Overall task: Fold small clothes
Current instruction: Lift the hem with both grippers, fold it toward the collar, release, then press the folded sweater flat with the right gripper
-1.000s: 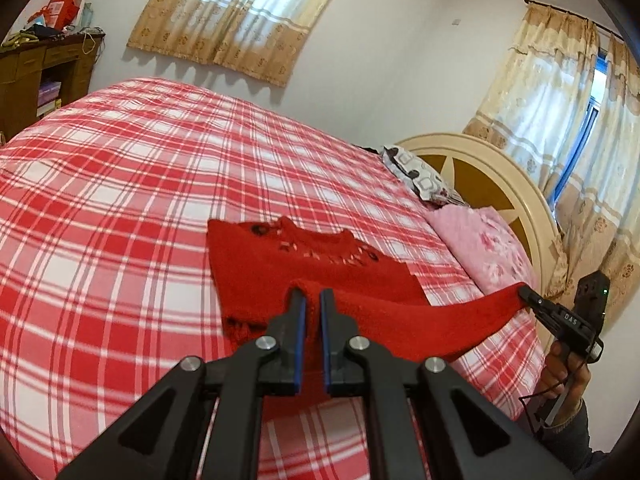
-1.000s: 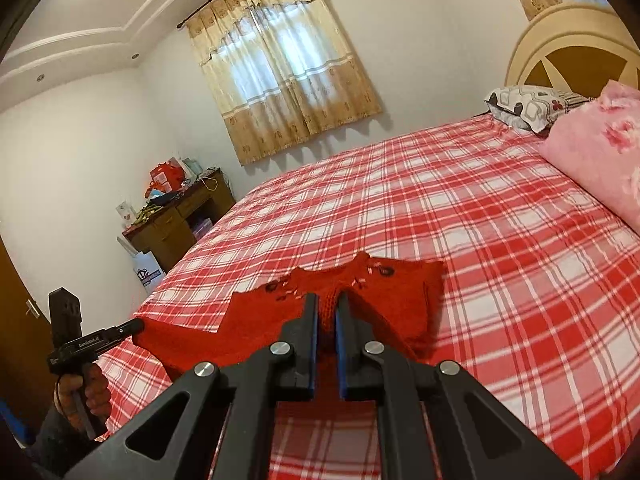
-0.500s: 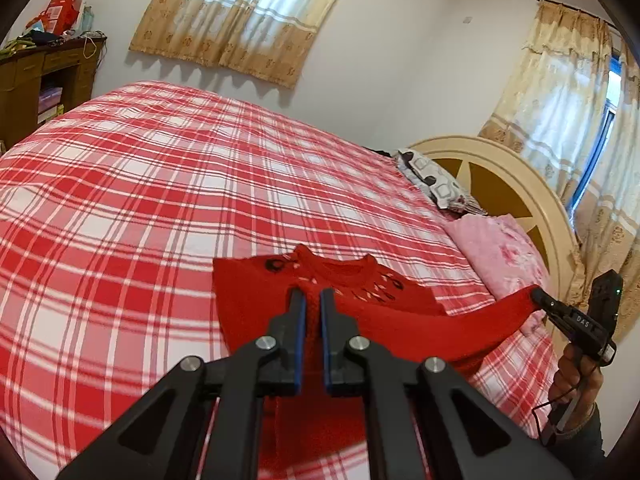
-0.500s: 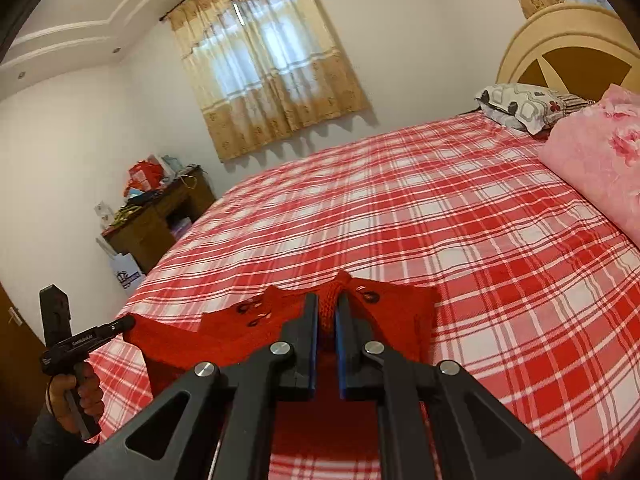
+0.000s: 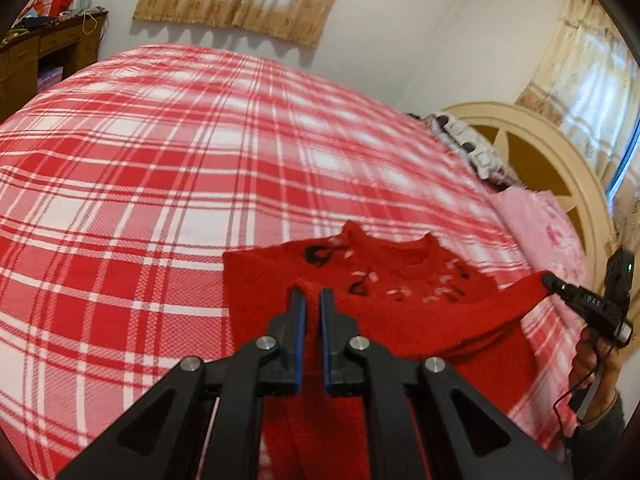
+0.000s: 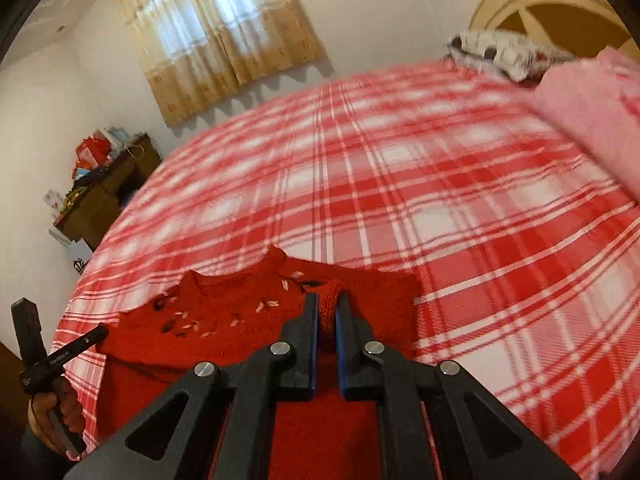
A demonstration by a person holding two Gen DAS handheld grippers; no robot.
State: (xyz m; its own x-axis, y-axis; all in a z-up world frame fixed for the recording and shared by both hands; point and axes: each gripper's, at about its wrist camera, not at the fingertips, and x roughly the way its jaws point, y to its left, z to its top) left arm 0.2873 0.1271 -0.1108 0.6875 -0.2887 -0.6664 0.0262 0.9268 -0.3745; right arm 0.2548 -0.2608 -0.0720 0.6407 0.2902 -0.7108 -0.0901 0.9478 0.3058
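So the person is folding a small red knitted sweater with dark and pale embroidery near the collar (image 5: 384,280), which is lying near the close edge of the bed with the red-and-white plaid cover (image 5: 160,168), collar toward the far side.

Going left to right: the left black two-finger gripper (image 5: 313,296) is clenched on the bottom edge of the knit, red fabric pinched between its blue pads. The right black two-finger gripper (image 6: 327,302) is clamped the same way on the other end of that edge, with a ridge of knit bunched between the pads. The lifted edge is stretching taut between them above the chest part.

Guessing the bottom half is going up over the top half here. To do it well, both grips should be travelling level with each other so the hem lands square just short of the collar, keeping the edge tight enough not to sag, and only letting go once the fabric is resting flat. Uneven hands would probably leave a skewed fold.

Containers: not really any on the bed. The wooden desk with shelves (image 6: 100,196) at the far left is piled with red bags and clutter, too small to make out what's in them.
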